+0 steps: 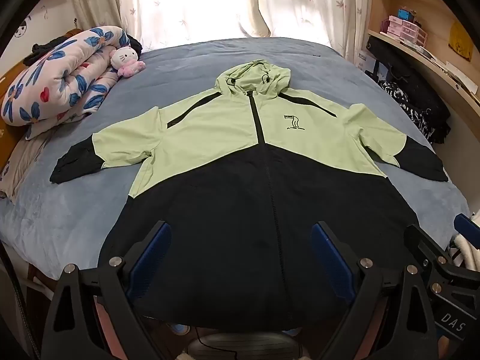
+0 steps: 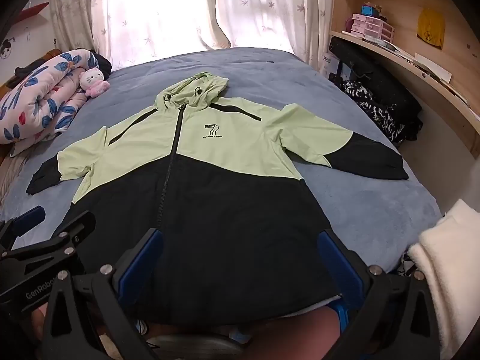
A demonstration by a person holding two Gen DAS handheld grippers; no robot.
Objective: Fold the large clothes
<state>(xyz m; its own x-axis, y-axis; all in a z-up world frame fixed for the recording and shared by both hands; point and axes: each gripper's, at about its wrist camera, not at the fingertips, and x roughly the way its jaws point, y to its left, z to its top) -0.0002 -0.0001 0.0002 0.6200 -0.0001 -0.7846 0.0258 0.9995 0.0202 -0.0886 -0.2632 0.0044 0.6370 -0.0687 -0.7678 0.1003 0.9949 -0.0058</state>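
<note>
Bed (image 1: pixel 90 210), covered in a blue-grey sheet, is serving as the landmark. Jacket (image 1: pixel 240 156), light green above and black below, is lying flat and face up on the middle of the bed, zipped, sleeves spread to both sides, hood toward the curtains (image 1: pixel 186 3) beyond the bed's far edge; its chest mark is showing a large "7" over small lettering too blurred to read surely. Flowered quilt (image 1: pixel 57 84) is lying rolled at the bed's left edge, a plush cat (image 1: pixel 124 60) just beside it. Left gripper (image 1: pixel 240 258) and right gripper (image 2: pixel 240 261) are hovering over the jacket's hem at the bed's near edge, jaws spread wide, holding nothing. Gripper bodies are reading "DAS" and "GenRobo".
</note>
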